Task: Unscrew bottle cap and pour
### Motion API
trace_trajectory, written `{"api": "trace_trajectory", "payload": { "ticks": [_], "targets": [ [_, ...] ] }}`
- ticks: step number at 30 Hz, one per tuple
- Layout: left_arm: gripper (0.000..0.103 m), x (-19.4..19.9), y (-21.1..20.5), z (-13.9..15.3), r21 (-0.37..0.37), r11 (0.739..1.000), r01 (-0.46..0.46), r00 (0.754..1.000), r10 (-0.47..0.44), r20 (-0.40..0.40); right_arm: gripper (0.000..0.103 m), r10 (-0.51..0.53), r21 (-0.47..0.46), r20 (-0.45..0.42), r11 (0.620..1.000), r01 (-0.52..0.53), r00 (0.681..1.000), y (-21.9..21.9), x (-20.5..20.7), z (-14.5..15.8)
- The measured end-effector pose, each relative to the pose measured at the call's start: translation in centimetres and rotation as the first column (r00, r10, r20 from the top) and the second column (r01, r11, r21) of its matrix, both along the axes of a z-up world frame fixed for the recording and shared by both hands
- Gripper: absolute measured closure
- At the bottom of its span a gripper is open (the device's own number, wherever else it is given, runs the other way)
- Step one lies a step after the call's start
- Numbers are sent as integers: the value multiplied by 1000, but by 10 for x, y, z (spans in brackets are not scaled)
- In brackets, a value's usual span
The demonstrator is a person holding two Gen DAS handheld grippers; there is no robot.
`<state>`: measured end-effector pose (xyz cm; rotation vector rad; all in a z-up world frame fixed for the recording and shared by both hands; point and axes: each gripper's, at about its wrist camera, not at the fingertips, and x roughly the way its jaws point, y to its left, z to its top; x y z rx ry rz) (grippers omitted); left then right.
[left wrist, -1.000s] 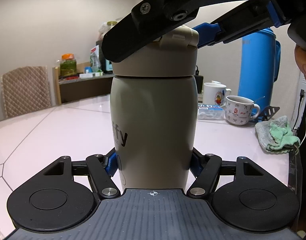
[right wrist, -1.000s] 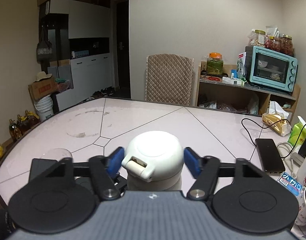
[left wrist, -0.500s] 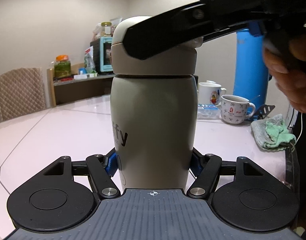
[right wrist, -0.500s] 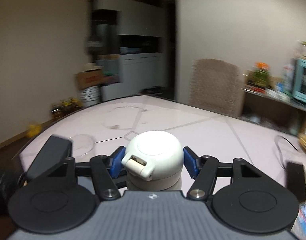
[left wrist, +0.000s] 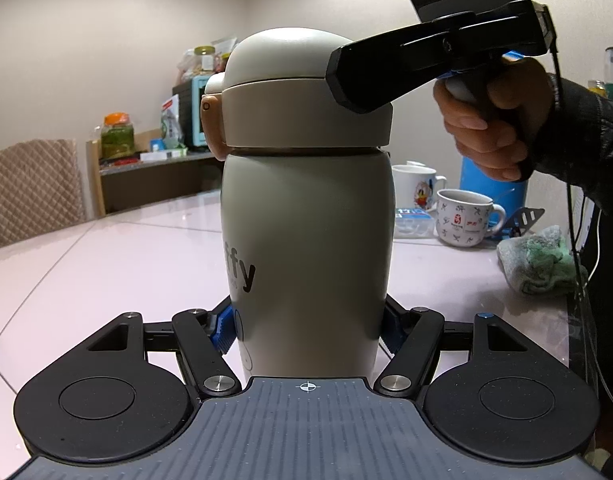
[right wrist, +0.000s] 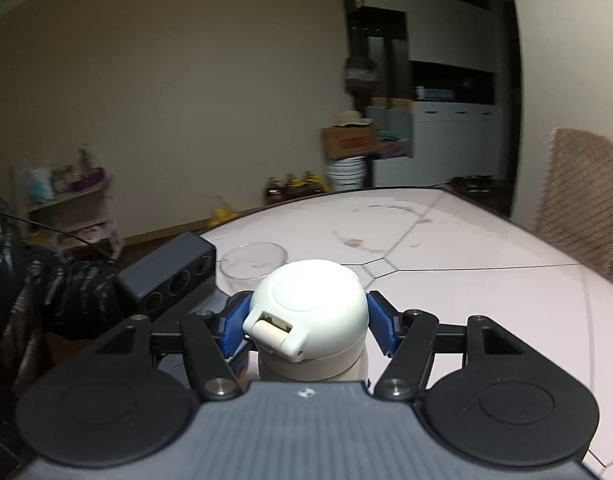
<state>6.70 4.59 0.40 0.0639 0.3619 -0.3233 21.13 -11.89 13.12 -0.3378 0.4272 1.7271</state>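
At 9 o'clock in the left wrist view, quilted chair back (left wrist: 34, 188) beyond pale table (left wrist: 106, 256); at 10 o'clock, wooden shelf (left wrist: 154, 164) bearing green jar with orange lid (left wrist: 116, 136). At centre, beige bottle (left wrist: 306, 256), upright on the table, black lettering "ffy" on its wall. Left gripper (left wrist: 306, 330) clenched on the bottle's lower body, blue pads (left wrist: 222, 330) pressed against both flanks. At 12 o'clock, domed cap (left wrist: 302, 92) seated on the bottle, thin seam visible at the neck, hinged latch tab at its 9 o'clock side. At 1 o'clock, black finger of the right gripper alongside the cap, right hand (left wrist: 494, 120) wrapped round the handle. At 3 o'clock, two printed mugs (left wrist: 462, 218) before a blue jug (left wrist: 490, 192), then crumpled green cloth (left wrist: 542, 260) near the table edge.

At 9 o'clock in the right wrist view, left gripper's black camera block (right wrist: 166, 276) and dark sleeve. At centre, cap (right wrist: 306, 312) seen from above, latch tab toward 7 o'clock. Right gripper (right wrist: 306, 322) clasped on the cap, blue pads (right wrist: 380, 322) touching each side. Just beyond, at 11 o'clock of the cap, clear glass (right wrist: 252, 258) standing on the table (right wrist: 486, 288). At 3 o'clock, chair back (right wrist: 582, 196).
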Motion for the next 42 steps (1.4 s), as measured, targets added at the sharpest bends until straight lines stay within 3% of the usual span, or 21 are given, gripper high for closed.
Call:
{"api": "trace_trajectory", "payload": {
  "ticks": [5, 8, 11, 14, 20, 30, 34, 42],
  "targets": [
    [31, -4, -1, -2, -1, 1000, 3, 1000, -3, 3, 36, -11, 10, 3, 1000, 11, 1000, -3, -2, 2],
    [31, -4, 0, -2, 2, 1000, 2, 1000, -2, 4, 23, -58, 24, 28, 998, 57, 998, -9, -10, 3],
    [31, -4, -1, -2, 2, 1000, 1, 1000, -1, 4, 13, -147, 64, 36, 987, 144, 988, -18, -19, 6],
    [31, -3, -1, -1, 1, 1000, -4, 1000, 4, 3, 13, -247, 86, 38, 966, 243, 968, -25, -29, 9],
    [31, -3, -1, -1, 1, 1000, -9, 1000, 9, 2, 10, -452, 127, 71, 888, 441, 889, -34, -78, 10],
    [31, -2, -1, 0, -1, 999, -36, 999, 36, 0, 7, -733, 178, 57, 675, 716, 677, -26, -132, -2],
    [31, -2, -1, 1, -3, 999, -43, 999, 43, -1, 7, -794, 174, 39, 603, 779, 606, -13, -136, -15],
    [31, -2, 0, 1, -5, 998, -55, 999, 55, -4, 9, -862, 127, 20, 505, 854, 507, 14, -132, -25]
  ]
}}
